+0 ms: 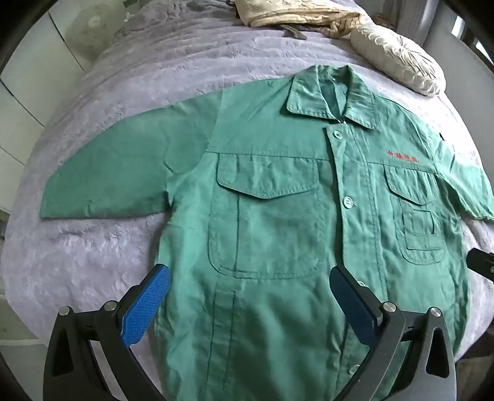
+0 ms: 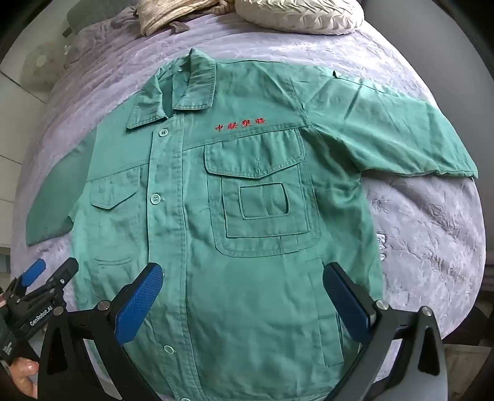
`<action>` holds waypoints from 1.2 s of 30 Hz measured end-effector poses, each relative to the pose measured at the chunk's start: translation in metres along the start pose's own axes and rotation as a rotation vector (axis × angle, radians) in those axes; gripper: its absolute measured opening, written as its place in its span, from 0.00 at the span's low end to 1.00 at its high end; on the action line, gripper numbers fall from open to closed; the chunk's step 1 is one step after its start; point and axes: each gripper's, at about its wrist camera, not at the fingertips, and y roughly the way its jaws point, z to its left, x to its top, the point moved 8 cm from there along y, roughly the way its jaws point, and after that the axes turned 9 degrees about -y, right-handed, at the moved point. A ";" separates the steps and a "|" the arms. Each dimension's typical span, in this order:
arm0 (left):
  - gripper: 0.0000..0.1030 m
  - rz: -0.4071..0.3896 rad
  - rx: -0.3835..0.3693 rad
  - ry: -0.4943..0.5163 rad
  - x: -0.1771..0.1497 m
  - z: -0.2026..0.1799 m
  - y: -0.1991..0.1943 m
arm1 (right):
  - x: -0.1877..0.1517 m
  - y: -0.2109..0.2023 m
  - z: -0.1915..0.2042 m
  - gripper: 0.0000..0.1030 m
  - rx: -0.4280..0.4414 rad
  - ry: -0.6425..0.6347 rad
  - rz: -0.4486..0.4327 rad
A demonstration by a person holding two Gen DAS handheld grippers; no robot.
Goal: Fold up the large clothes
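Note:
A green short-sleeved work shirt (image 1: 278, 216) (image 2: 247, 216) lies flat and buttoned on a lilac bedspread, collar away from me, sleeves spread to both sides, red lettering on one chest. My left gripper (image 1: 250, 274) hangs open above the shirt's lower left half, its blue pads (image 1: 148, 302) wide apart with nothing between them. Over the lower right half my right gripper (image 2: 244, 274) is likewise open, blue pads (image 2: 345, 296) apart and empty. The left gripper (image 2: 51, 271) also shows at the left edge of the right wrist view, with a hand (image 2: 23, 376) under it.
The lilac bedspread (image 1: 108, 240) (image 2: 432, 222) covers the bed around the shirt. A cream ruched cushion (image 1: 398, 58) (image 2: 302, 15) and bunched beige fabric (image 1: 293, 14) (image 2: 166, 14) lie beyond the collar. White cupboard fronts (image 1: 21, 101) stand past the bed's left side.

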 end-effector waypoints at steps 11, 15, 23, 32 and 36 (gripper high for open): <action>1.00 0.038 -0.010 -0.021 -0.003 -0.003 -0.005 | 0.002 0.001 -0.004 1.00 -0.003 -0.001 0.001; 1.00 0.047 -0.015 -0.024 -0.007 -0.003 -0.004 | 0.003 0.000 -0.005 1.00 -0.008 -0.009 0.004; 1.00 0.058 -0.013 -0.022 -0.007 -0.003 -0.004 | 0.005 0.001 -0.001 1.00 -0.016 -0.006 0.007; 1.00 0.058 -0.015 -0.023 -0.005 -0.005 -0.005 | 0.004 0.000 0.000 1.00 -0.019 -0.007 0.005; 1.00 0.062 -0.017 -0.018 -0.005 -0.007 -0.005 | 0.004 0.001 0.001 1.00 -0.018 -0.002 0.005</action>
